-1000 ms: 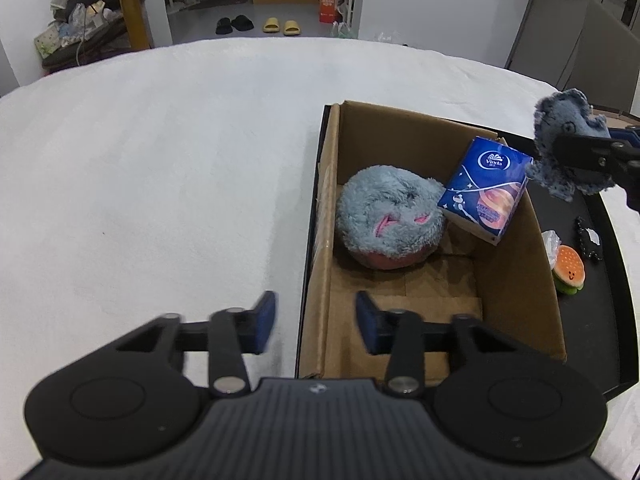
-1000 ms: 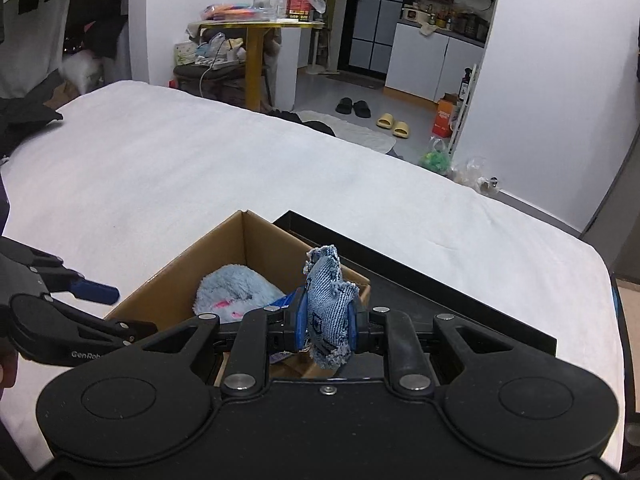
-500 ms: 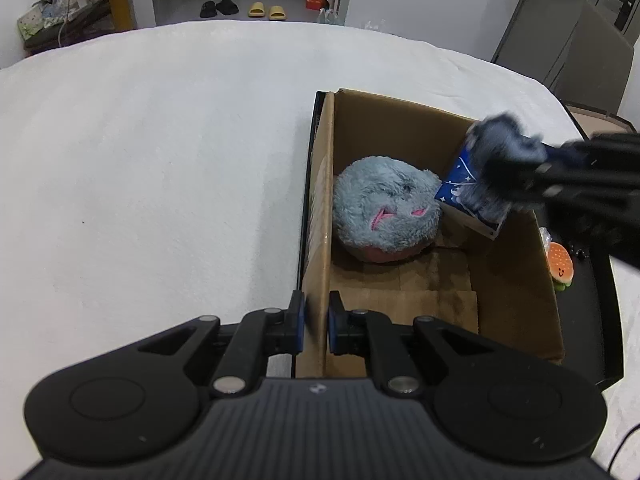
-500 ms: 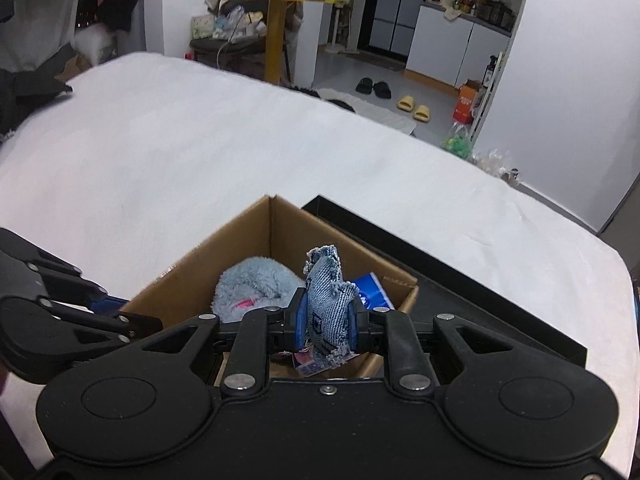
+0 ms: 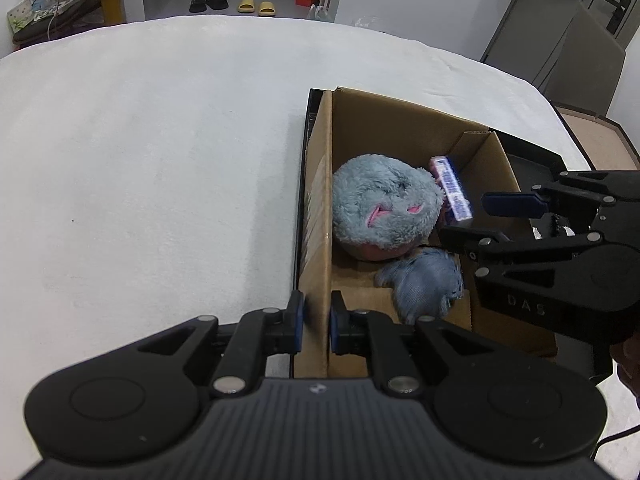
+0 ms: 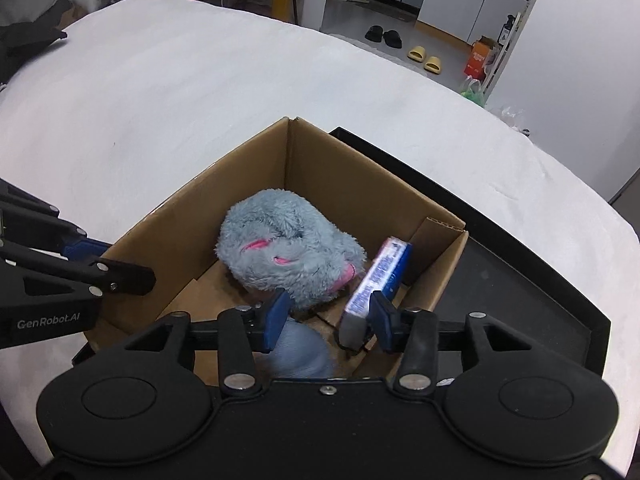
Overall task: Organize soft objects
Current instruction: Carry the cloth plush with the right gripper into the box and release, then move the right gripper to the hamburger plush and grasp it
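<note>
Surface: white bed (image 5: 140, 168), soft cover; it carries the whole setup.
Tray: black tray (image 6: 532, 280) lies on the bed, under and to the right of the box.
Container: cardboard box (image 5: 318, 208), open top, stands on the tray. Left wall is thin and upright.
Left gripper (image 5: 316, 322): fingers closed almost fully on the near end of the box's left wall, one finger outside, one inside. Function: steadies the box.
Right gripper (image 6: 326, 320): positioned over the right part of the box, pointing down into it. Its fingers are opening; nothing is pressed between them.
Plush toy (image 5: 386, 210): grey-blue, fluffy, pink markings; rests on the box floor against the left wall, toward the far end.
Denim pouch (image 5: 422, 282): small, blue, frayed fabric item. Lies on the box floor, just in front of the plush toy and below the right gripper. Appears blurred in the right wrist view.
Tissue pack (image 6: 378, 276): blue and white, stands on edge beside the plush toy, near the right wall.
Step in hand: release of the denim pouch into the box; judged complete or nearly so.
Next move: lift the right gripper clear of the box without snagging the tissue pack, then go for any soft item left outside. Keep the left grip until then.
</note>
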`<act>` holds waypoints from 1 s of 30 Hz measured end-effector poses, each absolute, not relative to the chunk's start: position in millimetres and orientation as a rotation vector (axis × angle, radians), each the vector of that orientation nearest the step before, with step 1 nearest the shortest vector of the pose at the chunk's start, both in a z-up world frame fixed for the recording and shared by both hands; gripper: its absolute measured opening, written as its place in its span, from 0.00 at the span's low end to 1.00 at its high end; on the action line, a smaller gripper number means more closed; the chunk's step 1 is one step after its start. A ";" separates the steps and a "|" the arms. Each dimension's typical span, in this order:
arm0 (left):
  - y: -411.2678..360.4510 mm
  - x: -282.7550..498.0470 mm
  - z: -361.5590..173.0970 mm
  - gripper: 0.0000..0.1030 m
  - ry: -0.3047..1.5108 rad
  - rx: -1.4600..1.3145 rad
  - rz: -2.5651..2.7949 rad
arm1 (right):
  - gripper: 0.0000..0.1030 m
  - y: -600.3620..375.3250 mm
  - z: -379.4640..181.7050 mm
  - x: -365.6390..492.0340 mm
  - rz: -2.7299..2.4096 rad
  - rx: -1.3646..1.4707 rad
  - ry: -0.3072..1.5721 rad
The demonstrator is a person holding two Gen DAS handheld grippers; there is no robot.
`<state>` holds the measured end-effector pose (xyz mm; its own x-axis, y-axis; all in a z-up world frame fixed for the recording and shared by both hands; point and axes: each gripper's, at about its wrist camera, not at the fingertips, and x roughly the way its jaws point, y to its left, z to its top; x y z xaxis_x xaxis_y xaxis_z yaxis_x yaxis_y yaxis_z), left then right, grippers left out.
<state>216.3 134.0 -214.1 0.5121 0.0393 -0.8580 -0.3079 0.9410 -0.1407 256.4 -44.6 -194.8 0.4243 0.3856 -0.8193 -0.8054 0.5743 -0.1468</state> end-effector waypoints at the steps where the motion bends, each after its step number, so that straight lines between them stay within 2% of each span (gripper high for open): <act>1: 135.0 216.0 -214.0 0.12 1.015 -0.293 0.211 | 0.44 -43.7 -193.7 257.1 0.799 -0.583 0.828; 14: 128.8 213.2 -207.1 0.15 1.016 -0.269 0.229 | 0.45 -62.7 -182.8 255.9 0.782 -0.519 0.817; 17: 126.9 213.3 -204.5 0.18 1.018 -0.250 0.244 | 0.45 -69.6 -181.0 256.5 0.796 -0.482 0.824; 21: 124.9 216.0 -203.3 0.33 1.027 -0.233 0.268 | 0.46 -79.1 -177.1 255.5 0.823 -0.424 0.832; 23: 125.0 216.9 -202.5 0.38 1.028 -0.226 0.286 | 0.58 -85.8 -175.0 255.8 0.828 -0.400 0.829; 24: 124.7 217.3 -201.8 0.40 1.026 -0.220 0.298 | 0.60 -90.2 -174.2 256.1 0.830 -0.386 0.826; 30: 117.5 221.6 -199.0 0.51 1.027 -0.178 0.320 | 0.60 -116.2 -178.1 264.0 0.815 -0.330 0.837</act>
